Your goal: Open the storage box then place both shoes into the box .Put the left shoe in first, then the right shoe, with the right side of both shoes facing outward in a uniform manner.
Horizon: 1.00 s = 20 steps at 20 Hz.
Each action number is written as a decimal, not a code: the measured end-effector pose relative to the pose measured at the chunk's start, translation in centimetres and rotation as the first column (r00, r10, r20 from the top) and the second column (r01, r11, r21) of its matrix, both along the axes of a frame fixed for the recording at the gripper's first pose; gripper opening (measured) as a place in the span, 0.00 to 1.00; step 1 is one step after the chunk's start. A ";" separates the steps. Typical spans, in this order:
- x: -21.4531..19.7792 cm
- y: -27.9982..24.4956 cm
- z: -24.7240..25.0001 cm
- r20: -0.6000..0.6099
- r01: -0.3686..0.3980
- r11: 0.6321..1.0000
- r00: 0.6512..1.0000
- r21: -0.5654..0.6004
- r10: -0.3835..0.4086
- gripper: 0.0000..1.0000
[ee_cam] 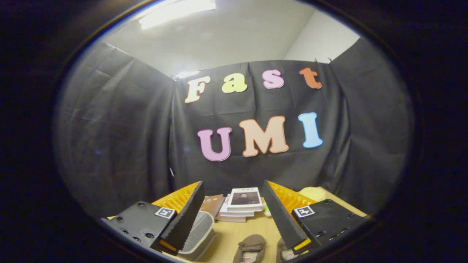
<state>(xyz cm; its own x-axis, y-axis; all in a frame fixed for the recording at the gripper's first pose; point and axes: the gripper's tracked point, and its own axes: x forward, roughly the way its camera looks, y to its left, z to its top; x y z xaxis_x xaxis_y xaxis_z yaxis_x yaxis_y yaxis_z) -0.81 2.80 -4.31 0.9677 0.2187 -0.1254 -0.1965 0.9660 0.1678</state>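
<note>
My gripper (233, 188) is held high above the wooden table (234, 228), its two black ribbed fingers (186, 215) spread wide with nothing between them. Below and between the fingers lies a brown shoe (251, 246) on the table. A second brown shoe (283, 252) sits just to its right, partly hidden under the right finger. The grey storage box (200, 232) with a white rim stands beside the left finger, partly covered by it; whether its lid is open cannot be told.
A stack of books (243, 204) lies at the back of the table against the black cloth wall, with a brown book (211, 204) to its left. A yellow object (313, 192) sits at the back right.
</note>
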 end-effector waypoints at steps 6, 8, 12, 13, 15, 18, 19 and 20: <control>-1.3 1.9 -4.8 -0.194 -0.104 0.977 0.971 0.187 0.141 1.00; -1.7 2.3 -6.4 -0.260 -0.116 0.955 0.947 0.273 0.189 1.00; -2.5 3.2 -9.6 -0.389 -0.082 0.880 0.875 0.468 0.288 1.00; -2.7 3.2 -10.3 -0.412 -0.064 0.857 0.857 0.512 0.310 1.00; -3.1 3.9 -11.8 -0.454 -0.027 0.806 0.815 0.591 0.360 1.00; -4.1 5.2 -14.1 -0.501 0.012 0.740 0.743 0.673 0.444 1.00; -4.9 6.0 -14.7 -0.512 0.020 0.716 0.713 0.698 0.480 1.00; -5.4 6.7 -15.4 -0.522 0.031 0.691 0.681 0.722 0.514 1.00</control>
<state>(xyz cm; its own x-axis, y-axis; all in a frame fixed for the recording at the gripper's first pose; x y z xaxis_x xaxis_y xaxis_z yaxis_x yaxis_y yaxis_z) -6.22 9.51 -19.72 0.5740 0.7123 -0.4038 0.0191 0.4814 0.8763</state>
